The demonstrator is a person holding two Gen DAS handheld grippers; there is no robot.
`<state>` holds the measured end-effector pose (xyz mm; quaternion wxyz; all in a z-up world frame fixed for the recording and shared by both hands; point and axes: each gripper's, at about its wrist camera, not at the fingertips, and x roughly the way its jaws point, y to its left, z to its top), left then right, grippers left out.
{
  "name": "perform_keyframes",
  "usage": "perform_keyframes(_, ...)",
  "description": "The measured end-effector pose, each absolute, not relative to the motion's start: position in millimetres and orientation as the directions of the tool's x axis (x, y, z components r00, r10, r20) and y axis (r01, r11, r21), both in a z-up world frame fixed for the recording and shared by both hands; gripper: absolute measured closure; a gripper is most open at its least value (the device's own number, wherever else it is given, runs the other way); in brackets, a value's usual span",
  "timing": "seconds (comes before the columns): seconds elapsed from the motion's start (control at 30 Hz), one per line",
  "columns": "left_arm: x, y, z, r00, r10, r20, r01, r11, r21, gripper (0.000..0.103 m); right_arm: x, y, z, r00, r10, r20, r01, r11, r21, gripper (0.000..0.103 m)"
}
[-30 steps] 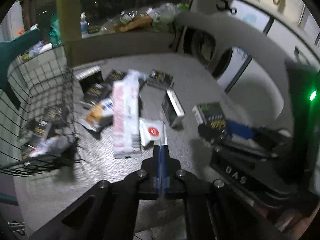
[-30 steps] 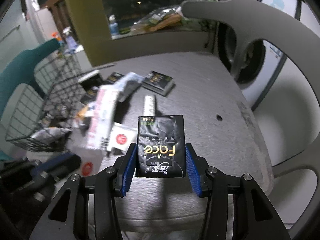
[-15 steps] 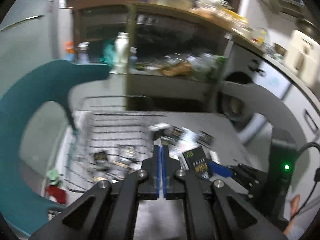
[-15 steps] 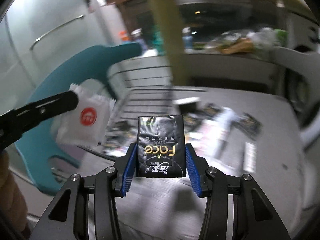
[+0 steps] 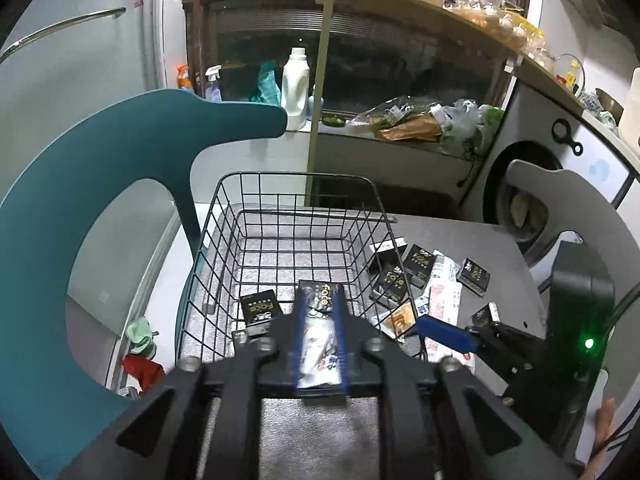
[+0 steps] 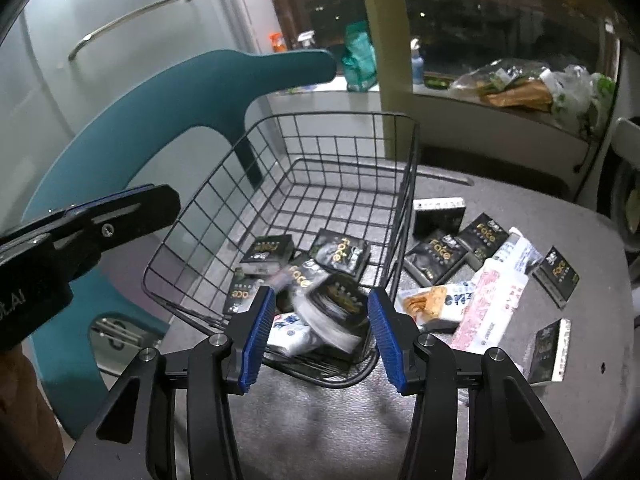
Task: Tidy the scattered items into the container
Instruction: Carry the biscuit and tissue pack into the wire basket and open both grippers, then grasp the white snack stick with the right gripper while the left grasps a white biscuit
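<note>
A black wire basket [image 5: 296,200] stands on the grey table and holds several black "Face" packs [image 6: 340,254] and a white packet [image 6: 290,332]. My left gripper [image 5: 318,344] is open above the basket's near end, with packs seen between its fingers. My right gripper [image 6: 322,326] is open over the basket's near rim [image 6: 340,380]; a blurred black pack [image 6: 338,304] lies below it in the basket. Loose black packs [image 6: 438,256], a pink-white packet [image 6: 490,308] and an orange snack packet [image 6: 426,304] lie on the table right of the basket.
A teal chair back [image 5: 100,184] curves left of the basket. A white chair back [image 5: 580,208] stands at the right table edge. A sill behind holds bottles [image 5: 295,88] and bags [image 5: 424,124]. My right gripper shows in the left view [image 5: 444,330].
Both grippers swung from the table to the basket and opened. The white packet left my left gripper and the black Face pack left my right gripper; both now lie in the basket.
</note>
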<state>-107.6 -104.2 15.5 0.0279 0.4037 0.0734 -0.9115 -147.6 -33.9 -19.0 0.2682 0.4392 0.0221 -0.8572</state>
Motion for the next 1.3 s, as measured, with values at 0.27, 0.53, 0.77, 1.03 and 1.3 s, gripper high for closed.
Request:
perform_keyframes(0.27, -98.0, -71.5, 15.8, -0.661, 0.054, -0.748, 0.045, -0.993, -0.111, 0.076, -129.9, 5.4, -2.4, -0.529, -0.398, -0.749, 0.438, -0.885, 0.16, 0.054)
perform_keyframes(0.53, -75.1, 8.5, -24.2, -0.566, 0.142, -0.812, -0.089, -0.99, -0.112, 0.062, -117.8, 97.3, -37.7, -0.538, -0.219, -0.814, 0.289, -0.955, 0.066, 0.054)
perform_keyframes(0.77, -74.8, 46.6, -89.6, -0.467, 0.135, -0.874, -0.094, -0.99, -0.102, 0.062, -112.7, 140.9, -92.0, -0.477, -0.138, -0.868, 0.22, -0.975, 0.034, 0.054)
perform_keyframes(1.03, -103.4, 68.6, -129.8, -0.444, 0.139, -0.885, -0.105, -0.989, -0.103, 0.062, -137.9, 174.7, -110.2, -0.531, -0.13, -0.837, 0.11, -0.99, 0.084, 0.054)
perform_keyframes(1.3, -124.3, 76.8, -139.8, -0.429, 0.157, -0.889, -0.11, -0.987, -0.121, 0.062, -176.6, 170.8, -114.5, -0.545, -0.147, -0.825, 0.087, -0.989, 0.119, 0.054)
